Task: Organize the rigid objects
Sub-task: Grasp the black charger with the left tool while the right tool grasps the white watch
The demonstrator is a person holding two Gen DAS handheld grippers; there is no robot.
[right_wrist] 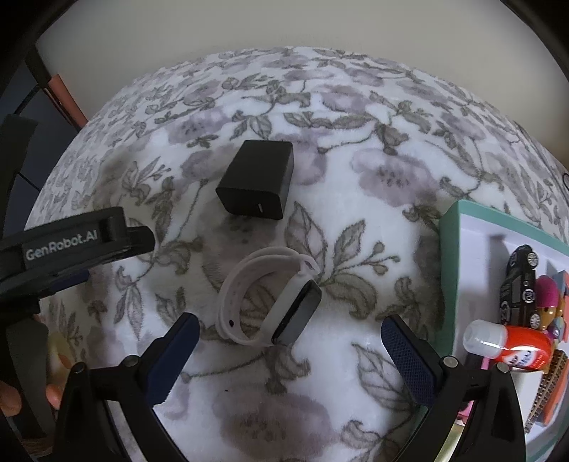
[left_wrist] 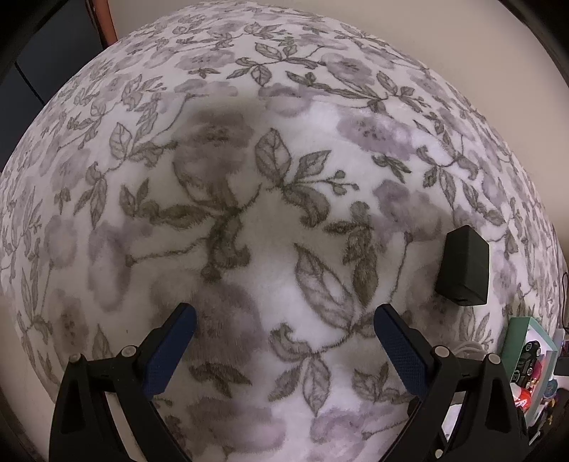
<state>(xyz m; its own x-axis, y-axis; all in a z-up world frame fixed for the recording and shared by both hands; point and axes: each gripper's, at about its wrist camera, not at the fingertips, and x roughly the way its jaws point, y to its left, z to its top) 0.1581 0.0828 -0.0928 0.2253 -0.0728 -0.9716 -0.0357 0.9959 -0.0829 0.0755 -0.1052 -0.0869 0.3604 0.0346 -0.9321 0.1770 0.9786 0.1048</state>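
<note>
A black charger block (right_wrist: 256, 179) lies on the floral blanket (right_wrist: 373, 220); it also shows in the left wrist view (left_wrist: 464, 266) at the right. A white smart band (right_wrist: 270, 307) with a dark screen lies just ahead of my right gripper (right_wrist: 288, 321), which is open and empty above it. My left gripper (left_wrist: 284, 312) is open and empty over bare blanket (left_wrist: 249, 177); its body shows at the left of the right wrist view (right_wrist: 71, 245). A teal-rimmed box (right_wrist: 451, 248) at the right holds a black toy car (right_wrist: 521, 280), a red-and-white small bottle (right_wrist: 508, 343) and other small items.
The teal box also shows at the right edge of the left wrist view (left_wrist: 515, 341). A pale wall (right_wrist: 284, 25) runs behind the blanket. A reddish-brown frame (right_wrist: 67, 103) and dark furniture stand at the far left.
</note>
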